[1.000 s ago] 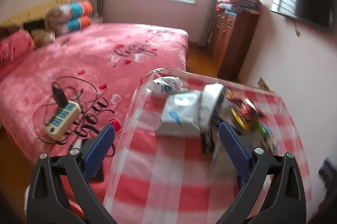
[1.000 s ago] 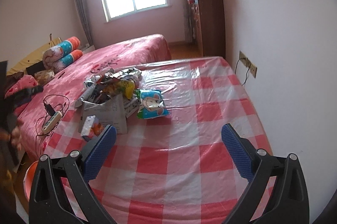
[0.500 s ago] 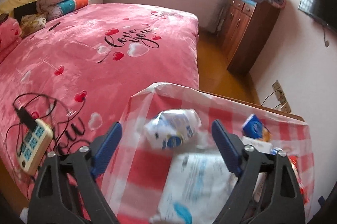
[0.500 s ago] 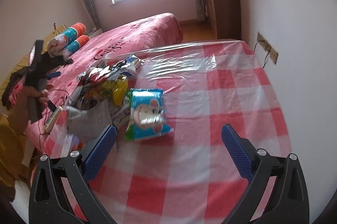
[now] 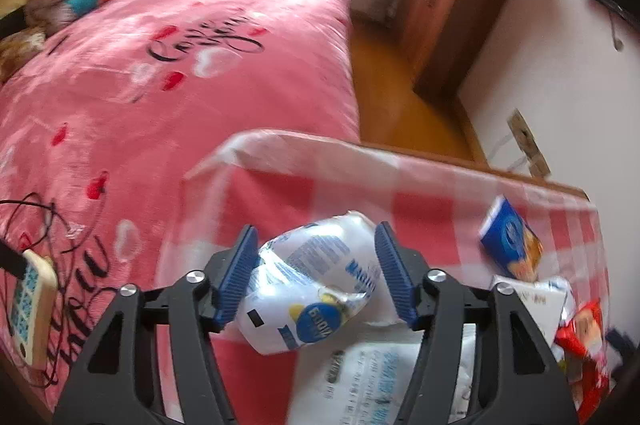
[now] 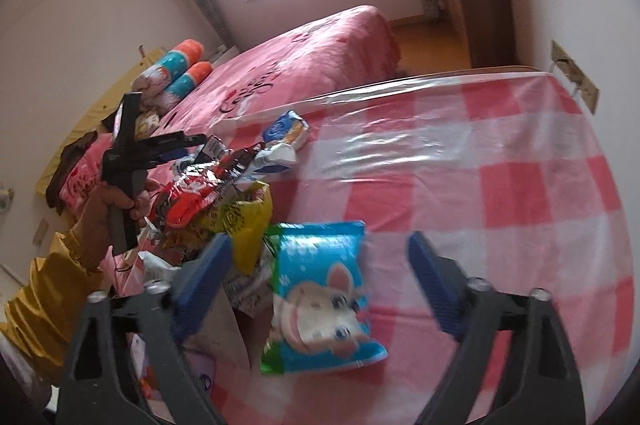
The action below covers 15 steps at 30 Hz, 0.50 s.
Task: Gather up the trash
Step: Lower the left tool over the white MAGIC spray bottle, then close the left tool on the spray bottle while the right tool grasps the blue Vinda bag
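A pile of trash lies on the red-and-white checked table [image 6: 500,153]. In the left wrist view my left gripper [image 5: 316,273] stands with its blue pads on either side of a white-and-blue crumpled wrapper [image 5: 316,289], narrowed but not clearly pressing it. A small blue box [image 5: 510,243], a white packet [image 5: 376,381] and a red wrapper [image 5: 584,329] lie close by. In the right wrist view my right gripper [image 6: 320,289] is open above a blue rabbit packet [image 6: 320,297]. Red [image 6: 192,197] and yellow [image 6: 244,221] wrappers lie to its left. The left gripper [image 6: 160,149] also shows there.
A bed with a pink cover [image 5: 168,65] stands to the left of the table, with a power strip and cables [image 5: 32,297] on it. A wooden cabinet [image 5: 456,21] stands by the far wall. A wall socket [image 6: 576,77] sits beside the table.
My left gripper has moved forward over the pile to the white-and-blue wrapper and narrowed around it. My right gripper has moved in over the blue rabbit packet.
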Each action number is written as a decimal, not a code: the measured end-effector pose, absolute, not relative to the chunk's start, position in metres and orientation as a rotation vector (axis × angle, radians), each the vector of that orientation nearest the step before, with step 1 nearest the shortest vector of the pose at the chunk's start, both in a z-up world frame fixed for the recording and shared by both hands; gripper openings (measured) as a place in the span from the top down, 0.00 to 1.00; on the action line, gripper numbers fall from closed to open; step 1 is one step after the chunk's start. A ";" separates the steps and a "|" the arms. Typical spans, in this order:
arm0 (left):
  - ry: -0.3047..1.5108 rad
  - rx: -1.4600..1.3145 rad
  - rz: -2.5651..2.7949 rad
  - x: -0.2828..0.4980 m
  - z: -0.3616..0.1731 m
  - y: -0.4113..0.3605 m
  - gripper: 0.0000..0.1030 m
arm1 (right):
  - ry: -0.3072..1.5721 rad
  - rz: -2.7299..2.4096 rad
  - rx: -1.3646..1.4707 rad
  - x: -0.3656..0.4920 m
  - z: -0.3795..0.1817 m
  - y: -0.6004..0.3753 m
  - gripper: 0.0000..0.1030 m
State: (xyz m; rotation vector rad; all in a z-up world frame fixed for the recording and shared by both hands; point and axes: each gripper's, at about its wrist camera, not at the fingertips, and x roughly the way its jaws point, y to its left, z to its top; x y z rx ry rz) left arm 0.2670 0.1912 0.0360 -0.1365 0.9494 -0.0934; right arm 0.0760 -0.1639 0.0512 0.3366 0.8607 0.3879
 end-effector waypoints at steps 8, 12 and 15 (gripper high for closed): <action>0.941 -0.081 -0.233 0.243 0.033 0.160 0.42 | 0.872 0.415 0.260 0.131 0.063 -0.154 0.21; 0.948 -0.060 -0.299 0.230 0.033 0.144 0.42 | 0.896 0.438 0.198 0.165 0.060 -0.141 0.21; 0.949 -0.058 -0.361 0.216 0.034 0.133 0.44 | 0.896 0.468 0.140 0.189 0.060 -0.127 0.21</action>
